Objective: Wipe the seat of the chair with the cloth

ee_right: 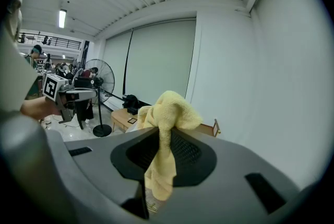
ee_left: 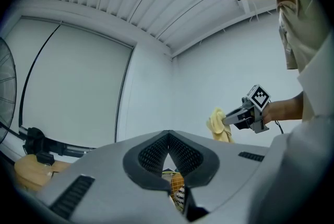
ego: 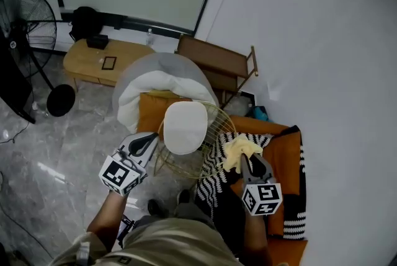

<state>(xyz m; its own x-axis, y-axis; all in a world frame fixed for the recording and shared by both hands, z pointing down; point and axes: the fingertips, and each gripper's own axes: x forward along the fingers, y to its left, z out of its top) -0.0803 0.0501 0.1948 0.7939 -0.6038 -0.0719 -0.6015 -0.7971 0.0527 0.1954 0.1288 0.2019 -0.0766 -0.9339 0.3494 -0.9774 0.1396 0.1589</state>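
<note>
One yellow cloth [ego: 239, 148] is pinched in my right gripper [ego: 244, 162]; my left gripper [ego: 146, 143], pressed together, holds nothing, beside the white seat [ego: 185, 127] of the wire chair [ego: 219, 117].

A crumpled yellow terry cloth [ego: 239, 148] is hanging pinched in the right gripper [ego: 245, 164]. Beside it, a gold wire chair with white seat [ego: 185, 127] is standing.

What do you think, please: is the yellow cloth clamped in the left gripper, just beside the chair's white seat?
Not quite. The yellow cloth is clamped in the right gripper, not the left, as the right gripper view shows; the left gripper is shut on nothing. It is indeed just beside the chair's white seat.
</note>
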